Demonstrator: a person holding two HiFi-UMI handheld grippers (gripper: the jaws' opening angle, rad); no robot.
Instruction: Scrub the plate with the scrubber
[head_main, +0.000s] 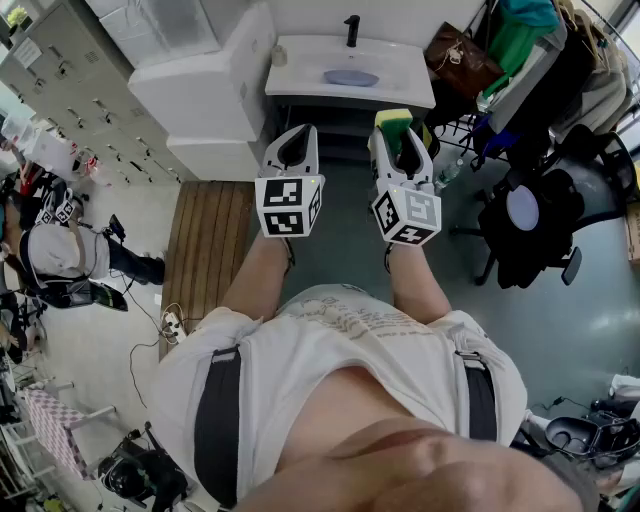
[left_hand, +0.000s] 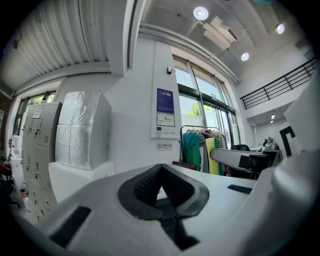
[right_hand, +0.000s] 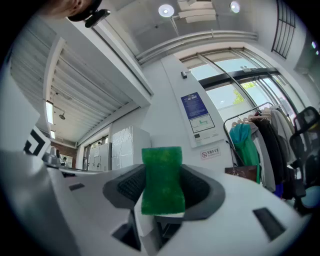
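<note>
At the far left of the head view stand grey lockers (head_main: 60, 70), and below them a person (head_main: 60, 250) is bent over on the pale floor. A slatted wooden platform (head_main: 205, 240) lies beside the white cabinet. The left gripper (head_main: 293, 150) is held out level in front of the wearer. Its own view shows its 2 jaws (left_hand: 161, 187) clenched together with nothing between them.

Ahead of both grippers and well apart from them, the plate (head_main: 351, 77) lies in the white basin (head_main: 300, 60), just below the black tap (head_main: 352, 28). The right gripper (head_main: 397, 140) is tilted slightly upward and grasps the scrubber (head_main: 393, 119), a yellow sponge with a green pad. In the right gripper view, the scrubber's (right_hand: 161, 180) green face stands upright, squeezed between the dark pads (right_hand: 125, 187). At the right sits a black office chair (head_main: 530, 220).
</note>
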